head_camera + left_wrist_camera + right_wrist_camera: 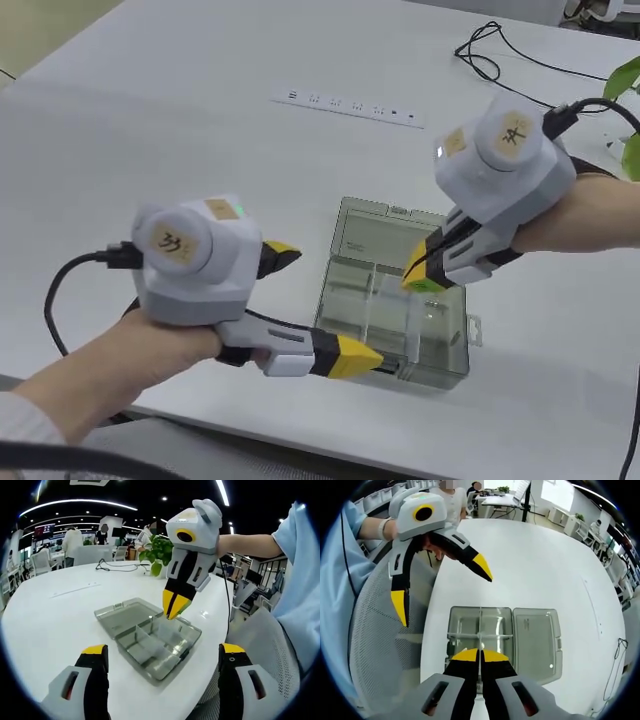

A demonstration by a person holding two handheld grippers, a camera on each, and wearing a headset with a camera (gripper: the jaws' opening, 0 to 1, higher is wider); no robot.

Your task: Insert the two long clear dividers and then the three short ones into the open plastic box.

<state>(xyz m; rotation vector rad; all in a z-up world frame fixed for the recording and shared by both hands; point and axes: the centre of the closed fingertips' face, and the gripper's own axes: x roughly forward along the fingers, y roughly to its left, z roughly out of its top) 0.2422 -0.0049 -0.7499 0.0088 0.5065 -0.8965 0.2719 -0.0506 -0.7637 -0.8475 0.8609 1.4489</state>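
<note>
plastic box (447, 362) open | dividers (465, 636) inside | right gripper (480, 653) pinching clear divider (480, 622)

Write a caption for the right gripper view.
Right gripper holds a clear divider at the open box; left gripper open nearby.

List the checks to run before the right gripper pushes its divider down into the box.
1. Lid open and out of the way: ok. The lid lies flat beside the box.
2. Right gripper shut on the clear divider: ok.
3. Divider over the box: ok. Lined up with its slots: cannot tell.
4. Left gripper open: ok. Its lower finger clear of the box's near corner: cannot tell.
5. Power strip far from the work: ok.
</note>
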